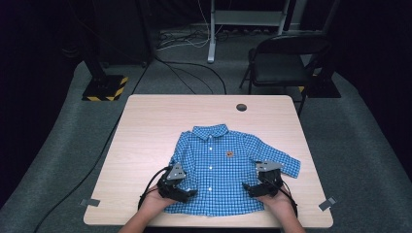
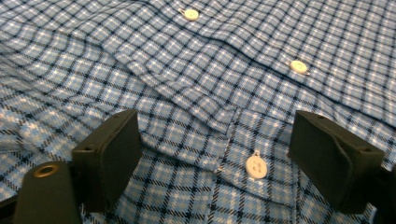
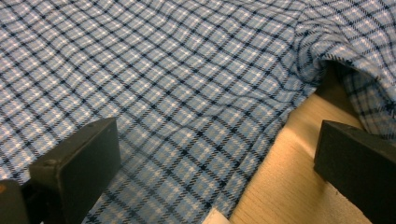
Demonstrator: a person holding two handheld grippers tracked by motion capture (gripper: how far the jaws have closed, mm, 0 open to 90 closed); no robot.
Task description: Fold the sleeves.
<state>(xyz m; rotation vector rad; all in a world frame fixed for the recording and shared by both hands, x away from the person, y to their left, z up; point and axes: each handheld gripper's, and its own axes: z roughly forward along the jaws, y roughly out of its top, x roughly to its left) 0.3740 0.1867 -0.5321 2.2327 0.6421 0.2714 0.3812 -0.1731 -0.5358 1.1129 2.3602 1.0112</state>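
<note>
Shirt (image 1: 221, 165) of blue, white and navy check lies front-up on the near half of the surface (image 1: 150, 126), collar toward the far edge, small white buttons (image 2: 256, 166) down its placket and a little brown patch on the chest. That surface is pale wood-grain laminate, rectangular, with a round dark cable hole (image 1: 241, 107) near the far edge and grey tape tabs at the near corners. Around it spreads grey carpet with black cables; a dark folding chair (image 1: 284, 60) stands beyond the far right corner and a yellow-and-black striped stand base (image 1: 104, 88) to the far left.

Left gripper (image 1: 186, 195) hovers over the lower left hem, right gripper (image 1: 250, 188) over the lower right; the fingers (image 2: 107, 156) of both are spread wide, grasping nothing. The woven cloth ripples in soft folds. One sleeve is tucked out of sight, and the room's far edges sink into darkness.
</note>
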